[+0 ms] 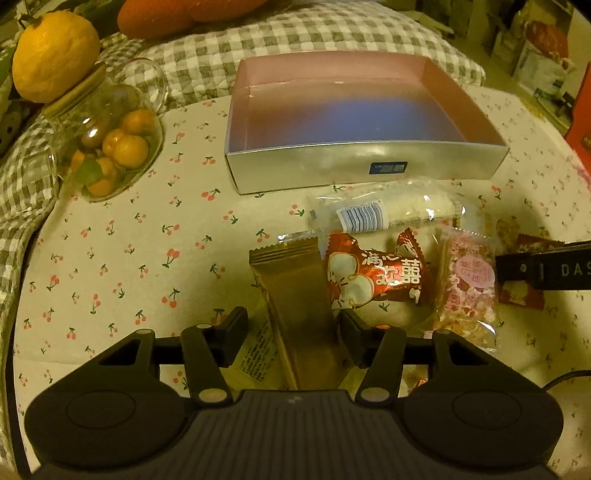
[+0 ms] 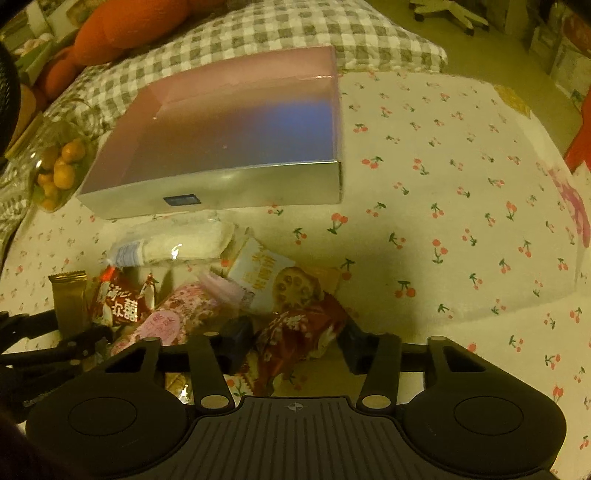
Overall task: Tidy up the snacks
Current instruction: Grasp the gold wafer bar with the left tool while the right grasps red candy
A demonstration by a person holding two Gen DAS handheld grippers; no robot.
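Note:
An empty silver box (image 1: 354, 170) with a pink inside stands on the cherry-print cloth (image 1: 110, 258). In front of it lie wrapped snacks: a white barcode packet (image 1: 388, 210), a red packet with characters (image 1: 373, 273) and a pink nougat packet (image 1: 467, 288). My left gripper (image 1: 291, 325) straddles a gold-brown bar packet (image 1: 291, 280), with a narrow gap at each finger. In the right wrist view, my right gripper (image 2: 293, 338) has a dark red floral packet (image 2: 295, 332) between its fingers, almost touching the right one. A lotus-root packet (image 2: 273, 280) lies just beyond it.
A tipped glass jar of small oranges (image 1: 110, 147) lies left of the box, with a large yellow citrus (image 1: 51, 55) behind it. A checked cushion (image 1: 295, 33) and an orange plush (image 1: 166, 14) border the far side. Bare cloth (image 2: 461, 221) stretches to the right of the snacks.

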